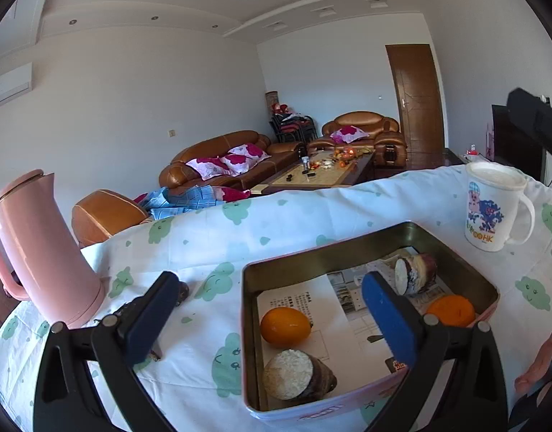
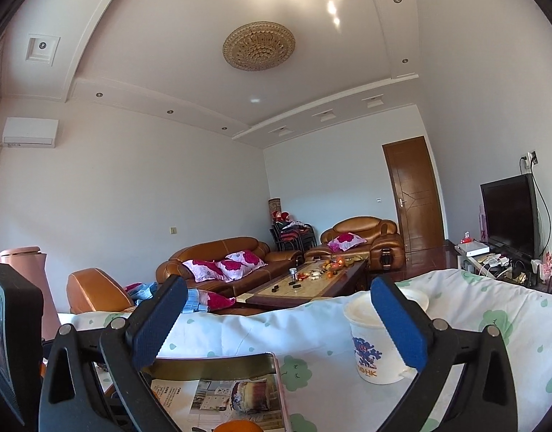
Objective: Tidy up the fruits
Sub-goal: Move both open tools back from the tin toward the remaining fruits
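Observation:
A rectangular metal tin (image 1: pixel 304 255) lined with printed paper sits on the cloth-covered table. It holds an orange (image 1: pixel 285 327) at the left, another orange (image 1: pixel 450 310) at the right, a cut taro piece (image 1: pixel 297 374) at the front and another taro piece (image 1: pixel 416 273) at the back. My left gripper (image 1: pixel 272 309) is open and empty, its jaws straddling the tin's left wall. My right gripper (image 2: pixel 279 324) is open and empty above the table. In its view the tin (image 2: pixel 281 392) is at the bottom, with a taro piece (image 2: pixel 249 396) and an orange (image 2: pixel 236 426).
A pink kettle (image 1: pixel 42 248) stands at the table's left edge. A white lidded mug (image 1: pixel 492 208) stands behind the tin on the right; it also shows in the right wrist view (image 2: pixel 375 345). Sofas and a coffee table lie beyond the table. A hand (image 1: pixel 542 360) shows at the right.

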